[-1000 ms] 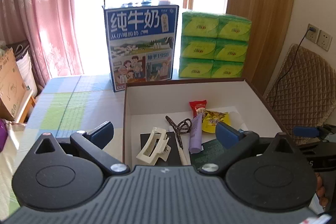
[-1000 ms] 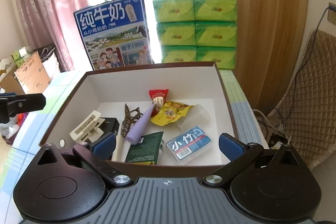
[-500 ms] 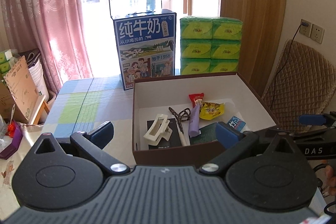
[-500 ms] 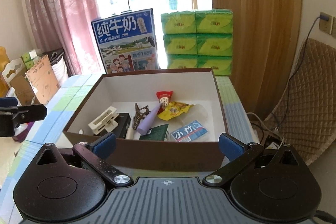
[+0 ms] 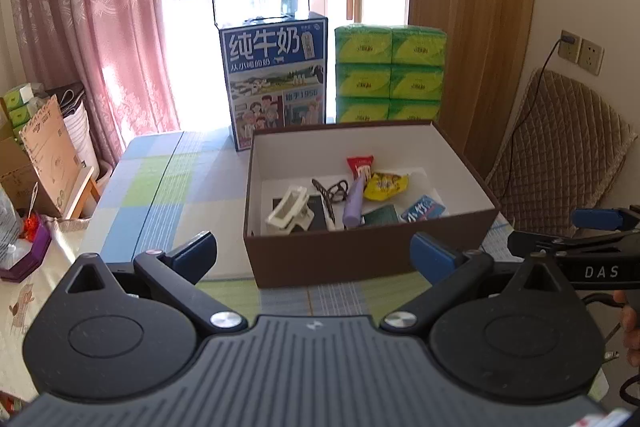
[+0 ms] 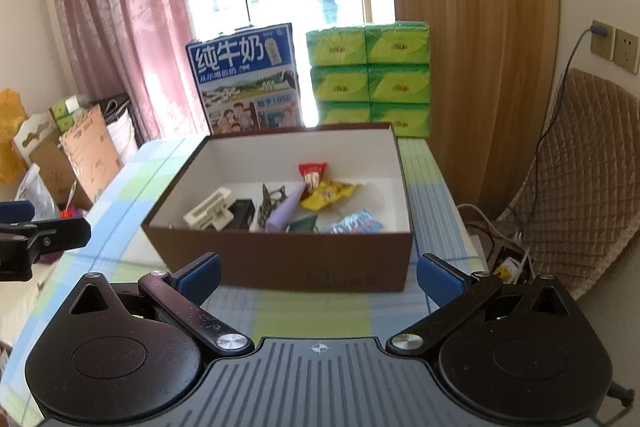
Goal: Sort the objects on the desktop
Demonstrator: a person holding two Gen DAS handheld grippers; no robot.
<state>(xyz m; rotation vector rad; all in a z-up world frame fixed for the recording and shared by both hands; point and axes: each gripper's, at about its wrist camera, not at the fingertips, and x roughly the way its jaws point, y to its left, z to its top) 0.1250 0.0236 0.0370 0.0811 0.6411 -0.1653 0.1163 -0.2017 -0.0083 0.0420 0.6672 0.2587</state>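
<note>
Both hand-held grippers, left point(image 5: 312, 253) and right point(image 6: 318, 273), are hovering open, empty, over the checked table point(image 5: 160, 183) near pink curtains point(image 5: 100, 27).

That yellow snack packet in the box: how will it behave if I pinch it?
The yellow snack packet looks like crinkly foil, so it will probably crumple rather than hold shape. It seems small and light, likely lifting easily. Its glossy film may slip, and it overlaps the red packet, which might shift.

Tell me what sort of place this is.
Most likely a room in a home, not a lab or shop. Pink curtains hang by a glass door with laundry outside, a milk carton case and stacked tissue packs stand on a checked tablecloth, and a padded chair sits nearby.
</note>
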